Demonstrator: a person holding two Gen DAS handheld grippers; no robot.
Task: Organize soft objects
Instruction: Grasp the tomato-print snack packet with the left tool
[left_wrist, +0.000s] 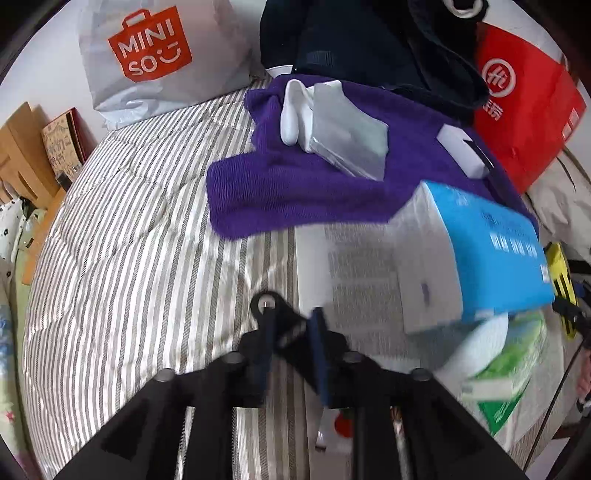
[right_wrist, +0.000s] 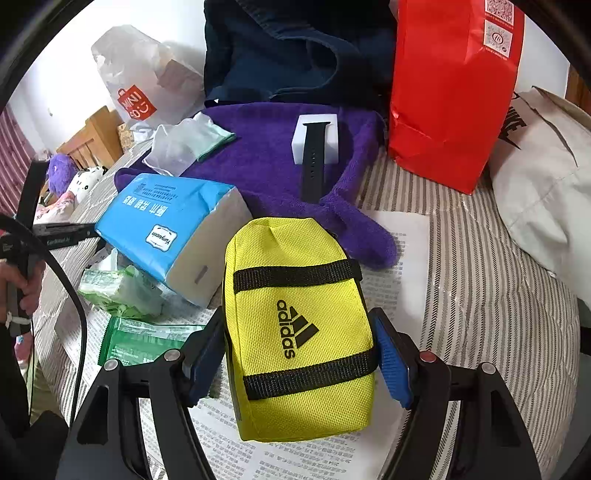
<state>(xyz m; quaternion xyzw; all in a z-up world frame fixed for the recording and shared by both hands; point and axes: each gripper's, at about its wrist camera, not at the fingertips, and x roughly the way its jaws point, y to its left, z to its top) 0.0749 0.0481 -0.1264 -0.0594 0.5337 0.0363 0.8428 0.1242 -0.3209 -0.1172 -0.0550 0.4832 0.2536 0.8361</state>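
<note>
My right gripper is shut on a yellow Adidas pouch, one pad on each side, above a printed paper sheet. A blue tissue pack lies left of the pouch; it also shows in the left wrist view. Green wipe packs lie beside it. A purple towel carries a white box with a black strap and packaged white socks. My left gripper is nearly closed and empty above the striped quilt.
A white Miniso bag, dark navy clothing and a red paper bag stand at the back. A beige pillow lies right. Plush toys and a wooden headboard are left.
</note>
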